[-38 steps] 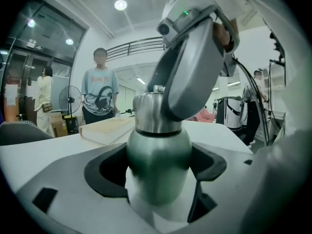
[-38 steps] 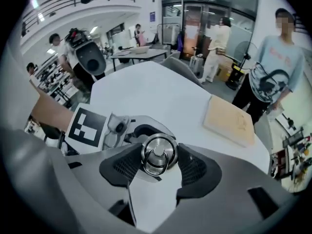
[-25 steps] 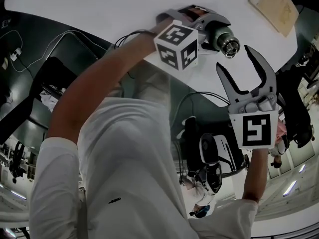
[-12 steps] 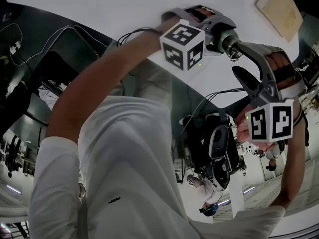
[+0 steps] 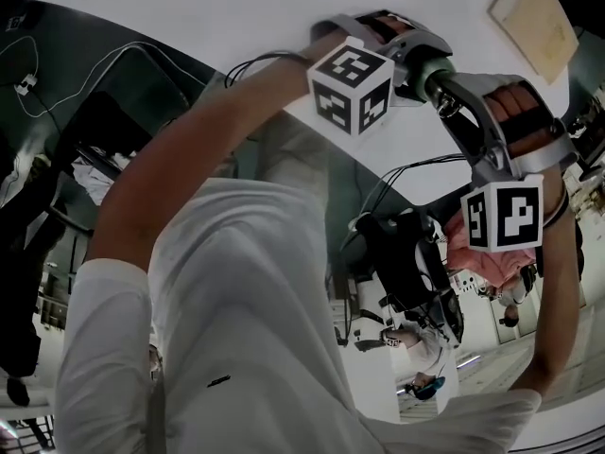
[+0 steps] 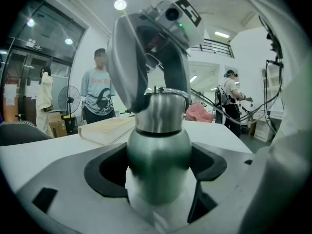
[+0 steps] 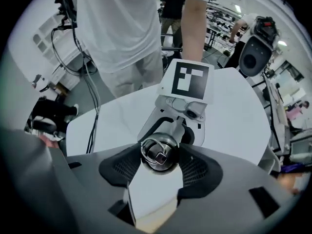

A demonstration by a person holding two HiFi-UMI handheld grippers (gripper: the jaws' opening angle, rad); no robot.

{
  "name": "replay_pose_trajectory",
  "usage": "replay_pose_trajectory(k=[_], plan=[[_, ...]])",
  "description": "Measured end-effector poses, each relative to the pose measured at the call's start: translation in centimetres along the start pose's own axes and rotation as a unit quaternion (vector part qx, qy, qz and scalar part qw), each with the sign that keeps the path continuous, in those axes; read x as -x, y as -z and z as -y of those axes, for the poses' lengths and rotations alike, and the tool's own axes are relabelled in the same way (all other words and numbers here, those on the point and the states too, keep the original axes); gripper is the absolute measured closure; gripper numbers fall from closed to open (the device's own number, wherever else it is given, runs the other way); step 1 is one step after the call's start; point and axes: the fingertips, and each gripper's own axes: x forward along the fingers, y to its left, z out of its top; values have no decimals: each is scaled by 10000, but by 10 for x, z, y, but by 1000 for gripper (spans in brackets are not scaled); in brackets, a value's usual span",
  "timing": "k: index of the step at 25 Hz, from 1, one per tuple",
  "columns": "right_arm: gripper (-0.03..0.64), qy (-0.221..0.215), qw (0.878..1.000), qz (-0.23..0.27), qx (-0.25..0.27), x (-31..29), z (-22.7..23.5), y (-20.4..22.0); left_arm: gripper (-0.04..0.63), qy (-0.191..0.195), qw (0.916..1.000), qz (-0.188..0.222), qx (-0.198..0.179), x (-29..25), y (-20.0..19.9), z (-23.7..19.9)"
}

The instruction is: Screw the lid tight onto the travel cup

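**Travel cup with lid, both grippers engaged**

Travel cup (image 6: 158, 150): upright on white table (image 7: 234, 111), body clamped between left gripper (image 6: 160, 179) jaws. Lid (image 7: 159, 150): atop cup. Right gripper (image 7: 157, 172): above cup, pointing down; jaws just closing, pads against lid's sides.

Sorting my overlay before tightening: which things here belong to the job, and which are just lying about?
Job: travel cup, clamped in the left hand-held gripper; lid on it; right hand-held gripper, its jaws just closing onto the lid from above.
Lying about: book on the white table; fan behind.
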Motion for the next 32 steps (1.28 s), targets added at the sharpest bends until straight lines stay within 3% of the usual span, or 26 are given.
replay_pose_trajectory(k=[5,10,21,28,30,32], plan=[[379,446,9865,351,-1538,1,8,-1,238,21,10000,-21,8,1,1,1],[380,796,9651,496,-2444,1,14,0,238,49,10000,-30,-47,0,2,0],[380,1426,8919,585,-4253,2,23,6,238,34,10000,-31,-15,0,3,1],[380,1928,8285,431,-5240,3,27,12,238,21,10000,-33,-15,-1,3,1],[380,2009,8177,391,-5380,4,28,14,238,17,10000,-34,-14,-2,2,0],[380,2052,8188,342,-5351,3,30,13,238,10,10000,-39,-17,-1,3,0]])
